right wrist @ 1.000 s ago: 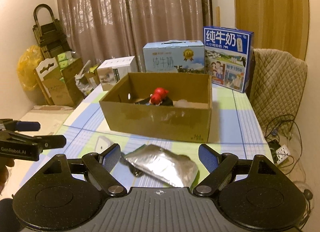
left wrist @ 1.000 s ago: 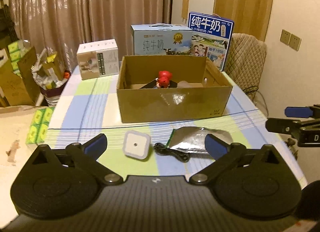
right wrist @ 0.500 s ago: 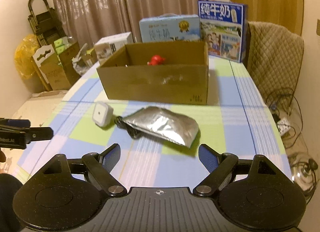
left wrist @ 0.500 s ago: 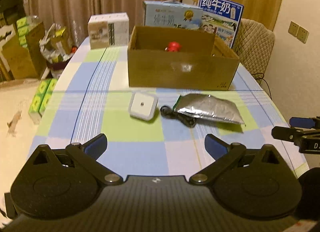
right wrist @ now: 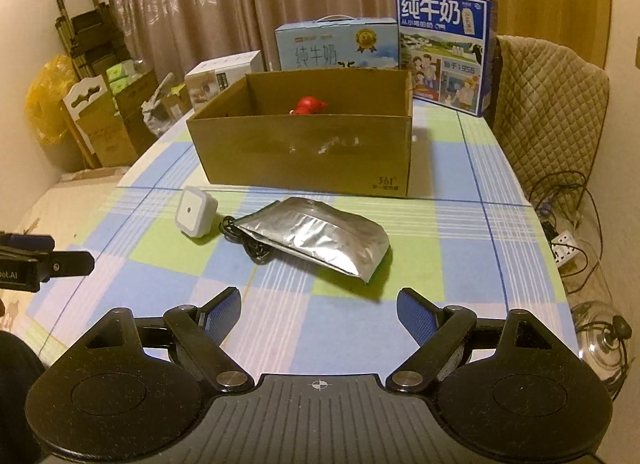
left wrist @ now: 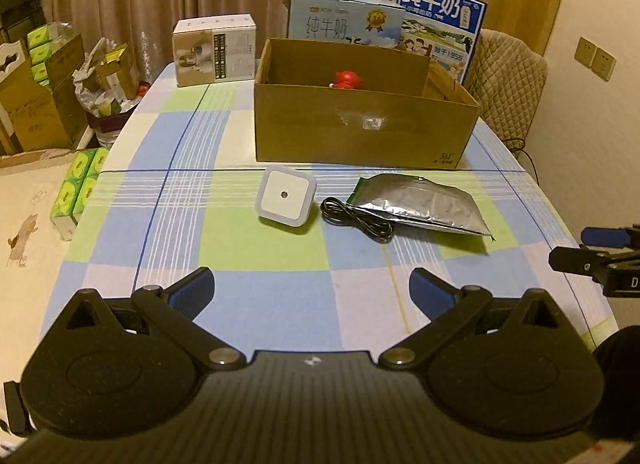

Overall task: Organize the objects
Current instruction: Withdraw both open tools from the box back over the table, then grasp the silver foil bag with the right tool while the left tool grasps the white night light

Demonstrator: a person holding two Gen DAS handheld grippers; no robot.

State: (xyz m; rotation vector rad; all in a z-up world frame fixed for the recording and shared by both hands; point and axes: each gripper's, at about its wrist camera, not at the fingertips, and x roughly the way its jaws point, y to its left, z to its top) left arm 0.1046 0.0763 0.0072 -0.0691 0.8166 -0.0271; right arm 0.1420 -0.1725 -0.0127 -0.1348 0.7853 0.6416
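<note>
With both my left claw (left wrist: 311, 291) and right claw (right wrist: 319, 309) spread apart and empty above the bench (left wrist: 260, 296), the white night light (left wrist: 285, 196), black cable (left wrist: 356, 217) and foil pouch (left wrist: 424, 205) lie just before the cardboard box (left wrist: 360, 135), probably awaiting packing.

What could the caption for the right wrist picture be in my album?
Open right gripper faces a silver pouch, black cable and white square device before a cardboard box.
</note>
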